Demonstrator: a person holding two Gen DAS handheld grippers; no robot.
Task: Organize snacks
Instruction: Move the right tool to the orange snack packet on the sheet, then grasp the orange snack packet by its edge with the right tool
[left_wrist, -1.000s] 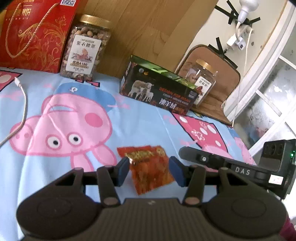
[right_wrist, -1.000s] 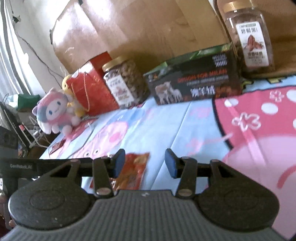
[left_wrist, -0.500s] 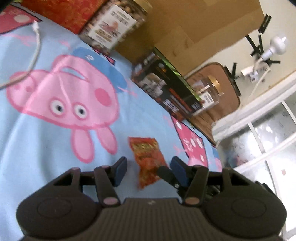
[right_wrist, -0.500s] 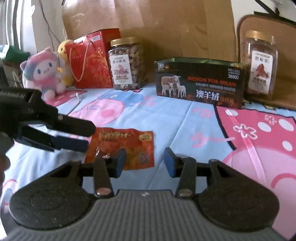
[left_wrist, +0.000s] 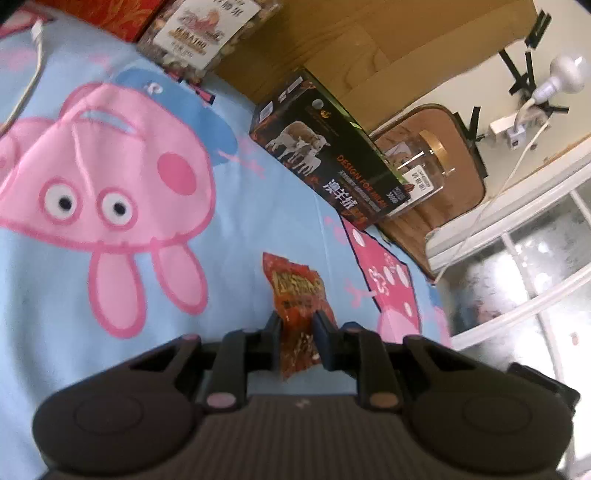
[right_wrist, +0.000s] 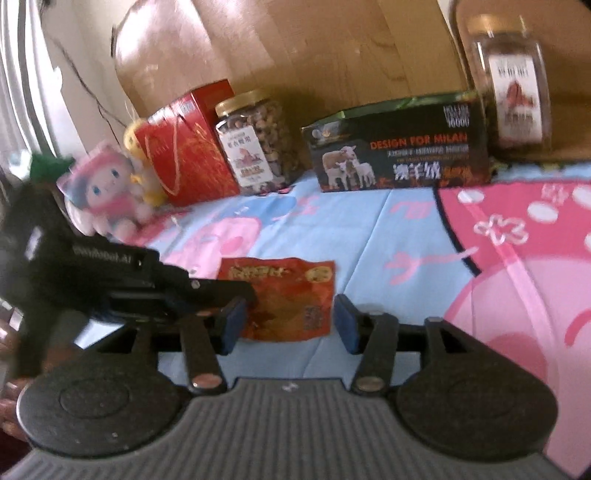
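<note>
A red-orange snack packet (left_wrist: 297, 295) lies on the Peppa Pig sheet (left_wrist: 258, 206). My left gripper (left_wrist: 297, 332) is shut on the packet's near end, its blue pads pressing both sides. The packet also shows in the right wrist view (right_wrist: 284, 295), where the left gripper (right_wrist: 236, 291) comes in from the left onto its left edge. My right gripper (right_wrist: 288, 325) is open and empty, hovering just before the packet, its jaws standing either side of it.
Along the back stand a red gift bag (right_wrist: 184, 147), a nut jar (right_wrist: 255, 140), a dark box with sheep (right_wrist: 399, 147) and a second jar (right_wrist: 513, 85). Plush toys (right_wrist: 103, 184) sit at the left. A white cable (left_wrist: 29, 81) lies far left.
My left gripper has moved forward and closed onto the packet's near end. My right gripper has drawn closer to the packet and stays open.
</note>
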